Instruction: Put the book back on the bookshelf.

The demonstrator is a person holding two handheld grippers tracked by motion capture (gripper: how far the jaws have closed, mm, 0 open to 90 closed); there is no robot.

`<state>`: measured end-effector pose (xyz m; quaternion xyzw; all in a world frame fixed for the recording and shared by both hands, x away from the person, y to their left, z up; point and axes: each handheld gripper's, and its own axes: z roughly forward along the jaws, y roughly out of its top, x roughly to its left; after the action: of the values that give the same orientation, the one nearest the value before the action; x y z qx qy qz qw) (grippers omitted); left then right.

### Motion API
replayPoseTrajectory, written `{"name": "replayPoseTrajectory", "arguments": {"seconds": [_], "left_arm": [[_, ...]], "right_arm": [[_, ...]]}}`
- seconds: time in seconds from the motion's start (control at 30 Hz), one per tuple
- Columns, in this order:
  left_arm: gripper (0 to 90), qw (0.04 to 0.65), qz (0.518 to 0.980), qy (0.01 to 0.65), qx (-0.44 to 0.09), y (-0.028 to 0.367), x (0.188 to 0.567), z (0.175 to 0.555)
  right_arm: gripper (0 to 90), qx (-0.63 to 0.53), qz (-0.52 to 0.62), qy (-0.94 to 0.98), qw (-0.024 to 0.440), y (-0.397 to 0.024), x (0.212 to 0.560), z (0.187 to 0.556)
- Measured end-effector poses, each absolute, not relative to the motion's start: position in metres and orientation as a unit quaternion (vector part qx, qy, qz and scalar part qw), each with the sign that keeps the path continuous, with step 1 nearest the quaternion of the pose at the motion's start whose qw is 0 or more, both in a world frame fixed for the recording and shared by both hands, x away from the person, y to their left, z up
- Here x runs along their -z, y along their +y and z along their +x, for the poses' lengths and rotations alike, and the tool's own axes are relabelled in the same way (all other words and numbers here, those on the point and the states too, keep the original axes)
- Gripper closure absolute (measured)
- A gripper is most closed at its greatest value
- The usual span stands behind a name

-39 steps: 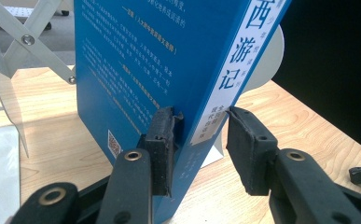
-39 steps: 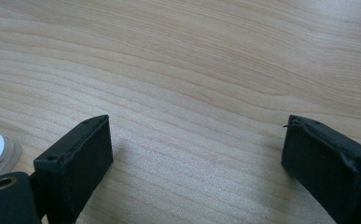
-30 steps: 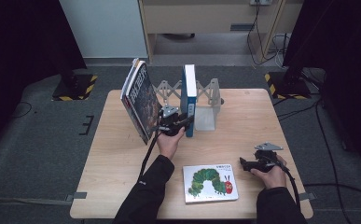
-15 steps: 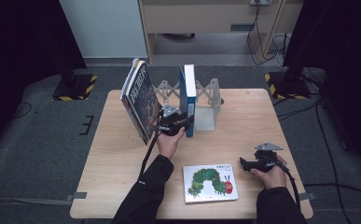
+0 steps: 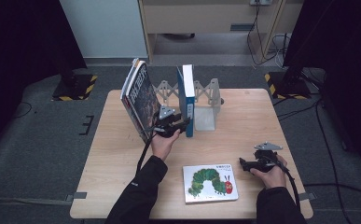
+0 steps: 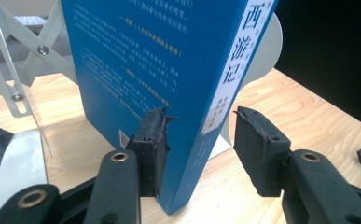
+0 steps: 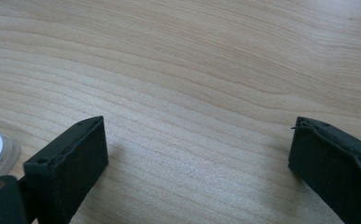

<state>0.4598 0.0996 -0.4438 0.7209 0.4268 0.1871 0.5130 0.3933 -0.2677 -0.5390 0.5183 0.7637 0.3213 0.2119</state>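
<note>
The left gripper (image 6: pixel 201 140) straddles the blue book's (image 6: pixel 169 70) spine near the table's far edge, jaws apart, one pad touching. Nudged, the upright book could topple from the bookend (image 5: pixel 205 114). The right gripper (image 7: pixel 197 158) rests open by the near right corner.

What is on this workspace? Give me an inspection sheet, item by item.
Surface: wooden table, bare wood between items.
Job's things: blue book upright in the metal rack; dark book leaning left of it; caterpillar book flat at the near edge.
Clutter: nothing seen.
Grippers: left gripper open, jaws straddling the blue book's spine, one pad touching the cover, the other apart; right gripper open, low over bare table.
Cables: one trails from each gripper; more on the floor behind.
Surroundings: grey carpet, hazard-striped stand bases, cabinet behind.
</note>
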Motion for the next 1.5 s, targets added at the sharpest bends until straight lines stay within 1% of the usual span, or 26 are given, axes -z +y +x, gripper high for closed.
{"name": "replayPoseTrajectory", "arguments": {"seconds": [0.23,0.43,0.57,0.67,0.8,0.87,0.97,1.2,1.33,1.43,1.5], "left_arm": [[50.7,0.505,0.733,0.415,-0.187,0.111,0.438,0.443],[46.1,0.485,0.754,0.401,-0.191,0.122,0.436,0.424],[42.6,0.478,0.761,0.396,-0.191,0.131,0.439,0.410],[41.7,0.464,0.770,0.398,-0.185,0.138,0.445,0.399],[39.2,0.448,0.781,0.397,-0.177,0.143,0.455,0.383],[37.8,0.440,0.786,0.397,-0.178,0.145,0.459,0.376],[36.3,0.438,0.788,0.401,-0.163,0.146,0.464,0.368],[33.7,0.423,0.803,0.397,-0.136,0.149,0.477,0.346],[32.8,0.408,0.812,0.400,-0.119,0.149,0.488,0.339],[32.5,0.403,0.817,0.402,-0.094,0.142,0.496,0.338],[32.2,0.398,0.823,0.395,-0.090,0.136,0.500,0.337]], "right_arm": [[2.8,-0.319,0.520,0.763,0.213,-0.268,0.539,0.394],[3.4,-0.319,0.523,0.761,0.215,-0.268,0.539,0.394],[7.5,-0.316,0.525,0.760,0.215,-0.268,0.538,0.393],[14.0,-0.311,0.524,0.764,0.211,-0.267,0.534,0.391],[18.7,-0.308,0.521,0.769,0.206,-0.264,0.530,0.388],[19.3,-0.316,0.520,0.767,0.204,-0.263,0.526,0.387],[20.0,-0.325,0.516,0.766,0.205,-0.261,0.521,0.383],[22.3,-0.340,0.507,0.771,0.184,-0.254,0.514,0.372],[22.1,-0.353,0.498,0.772,0.179,-0.249,0.511,0.363],[22.2,-0.364,0.493,0.770,0.179,-0.246,0.508,0.356],[22.6,-0.370,0.489,0.770,0.174,-0.245,0.507,0.350]]}}
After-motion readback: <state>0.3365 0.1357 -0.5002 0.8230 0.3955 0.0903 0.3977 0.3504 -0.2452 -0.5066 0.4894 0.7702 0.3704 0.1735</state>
